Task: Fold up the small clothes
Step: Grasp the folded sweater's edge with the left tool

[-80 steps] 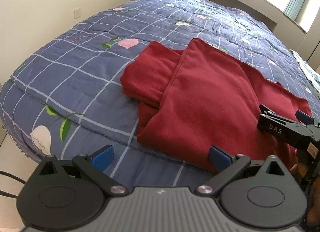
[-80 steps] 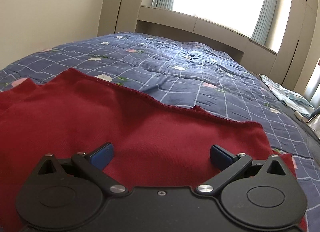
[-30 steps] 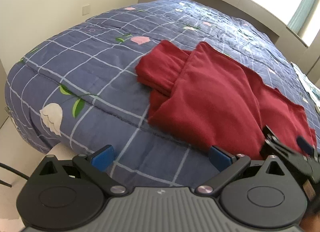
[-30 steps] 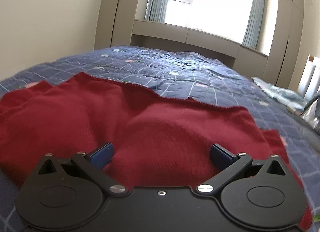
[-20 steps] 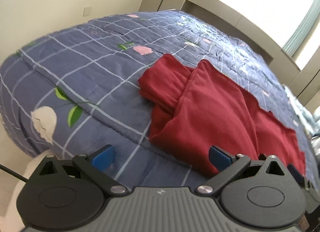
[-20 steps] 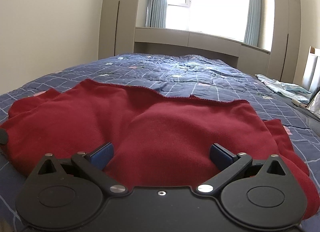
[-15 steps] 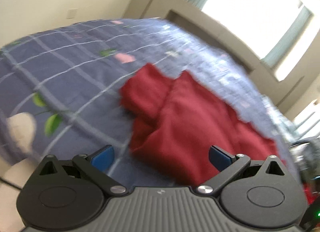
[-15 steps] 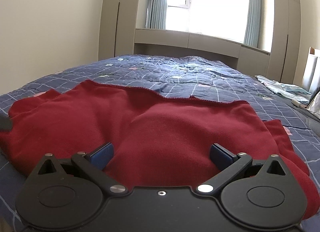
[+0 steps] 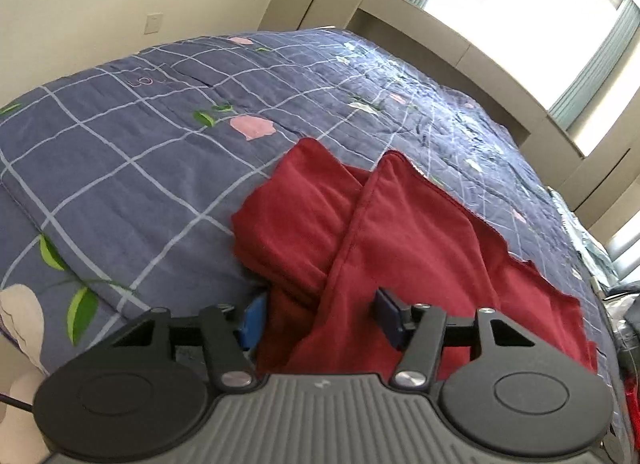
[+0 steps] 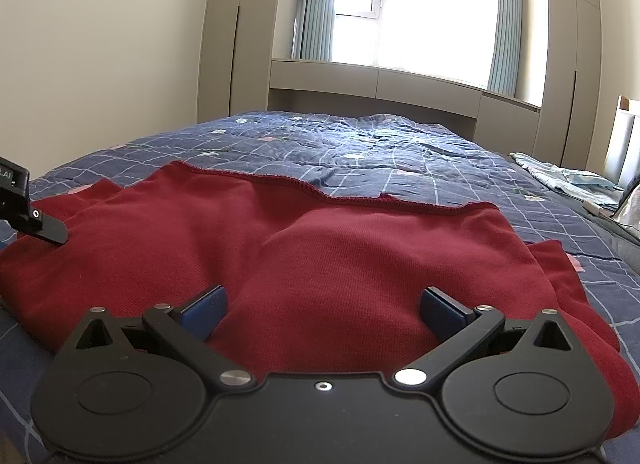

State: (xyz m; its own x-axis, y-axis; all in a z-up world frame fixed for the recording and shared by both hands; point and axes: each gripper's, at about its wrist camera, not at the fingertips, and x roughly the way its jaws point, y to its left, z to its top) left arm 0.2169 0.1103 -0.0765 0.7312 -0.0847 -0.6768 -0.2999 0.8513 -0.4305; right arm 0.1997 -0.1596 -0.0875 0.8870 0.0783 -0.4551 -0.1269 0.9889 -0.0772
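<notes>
The red garment [image 9: 404,248] is lying spread on the blue checked quilt [image 9: 132,167] of the bed, near its front edge, with a folded sleeve sticking out at its left end. The left gripper [image 9: 320,318] is pushing in at that near-left edge, its jaws closing with a fold of red cloth between them; the blue pads [image 9: 253,322] are not yet pressing it, and the cloth's lowest edge is disappearing behind the gripper body. The right gripper [image 10: 322,310] is hovering low over the garment's middle, jaws standing wide apart and gripping nothing. In the right wrist view the left gripper is poking in at the left border, mostly cut off. The window [image 10: 436,3] is blazing, washing out everything beyond it.
</notes>
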